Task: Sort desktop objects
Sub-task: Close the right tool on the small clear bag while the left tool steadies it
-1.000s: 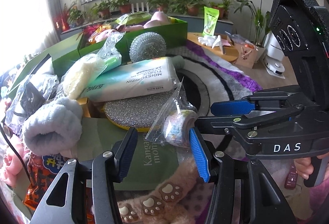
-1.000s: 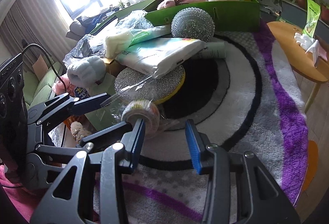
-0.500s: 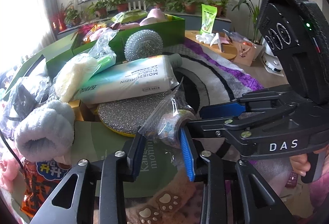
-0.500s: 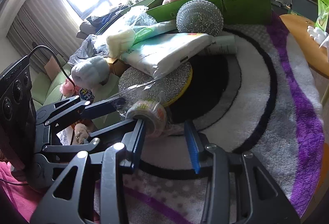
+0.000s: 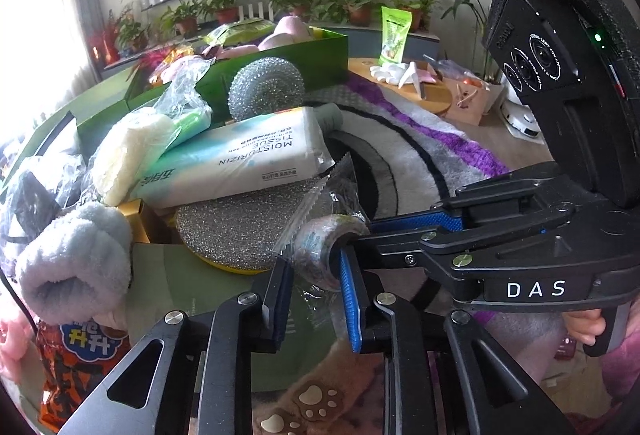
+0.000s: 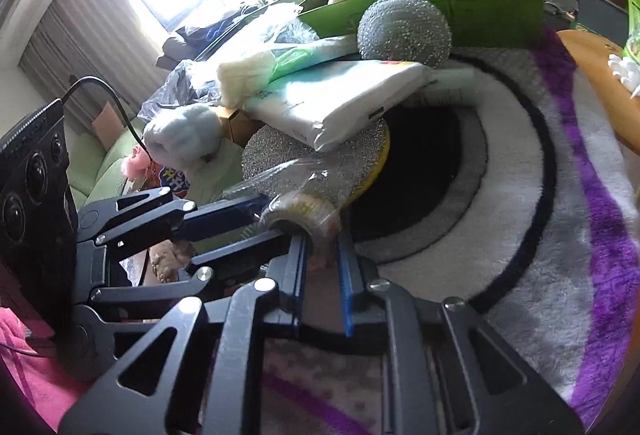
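Item: roll of tape (image 5: 320, 251) in a clear plastic bag (image 5: 320, 195), at the front of the pile, just before the round glitter scrubber (image 5: 236, 231) and under the tissue pack (image 5: 240, 163). Left gripper (image 5: 316, 275) and right gripper (image 6: 322, 255) have both just closed, each clenched on the bagged roll from its own side.

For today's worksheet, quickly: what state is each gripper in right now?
Left gripper: just closed, shut on the bagged tape roll.
Right gripper: just closed on the same bagged tape roll, gripping its near end.
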Available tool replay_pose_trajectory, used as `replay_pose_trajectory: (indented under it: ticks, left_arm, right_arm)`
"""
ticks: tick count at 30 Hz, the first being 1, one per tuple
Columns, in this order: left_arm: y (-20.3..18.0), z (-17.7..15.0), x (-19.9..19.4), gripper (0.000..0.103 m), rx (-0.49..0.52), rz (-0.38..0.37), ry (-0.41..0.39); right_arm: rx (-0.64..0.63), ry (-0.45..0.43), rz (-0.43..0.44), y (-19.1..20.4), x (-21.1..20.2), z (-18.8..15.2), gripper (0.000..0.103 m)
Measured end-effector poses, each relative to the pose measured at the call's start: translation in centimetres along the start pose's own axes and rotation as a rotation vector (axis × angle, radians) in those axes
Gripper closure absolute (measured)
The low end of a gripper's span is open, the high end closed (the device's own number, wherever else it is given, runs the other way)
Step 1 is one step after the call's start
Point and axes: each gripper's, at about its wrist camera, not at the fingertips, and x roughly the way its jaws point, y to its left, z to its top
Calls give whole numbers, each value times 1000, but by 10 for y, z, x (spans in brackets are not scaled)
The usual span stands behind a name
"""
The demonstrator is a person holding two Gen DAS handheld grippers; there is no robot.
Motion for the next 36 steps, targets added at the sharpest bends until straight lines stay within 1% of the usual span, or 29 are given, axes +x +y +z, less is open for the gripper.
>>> replay_pose_trajectory:
  ticks: [7, 15, 21, 27, 36]
  left_arm:
    - [2, 0, -7, 81, -15, -32, -2]
    - [-4, 7, -22, 81, 4, -36, -41]
    - [-9, 13, -33, 81, 25, -20, -75]
    - [-12, 20, -49, 81, 36, 2, -115]
    - [-7, 42, -69, 81, 58, 41, -180]
  right_arm:
    - [3, 3, -11, 5, -4, -1, 88]
    - [8, -38, -31, 12, -21, 0, 88]
    - [14, -70, -21, 15, -32, 3, 88]
    - [-10, -105, -20, 23, -47, 6, 88]
    - [-74, -163, -21, 37, -67, 28, 87]
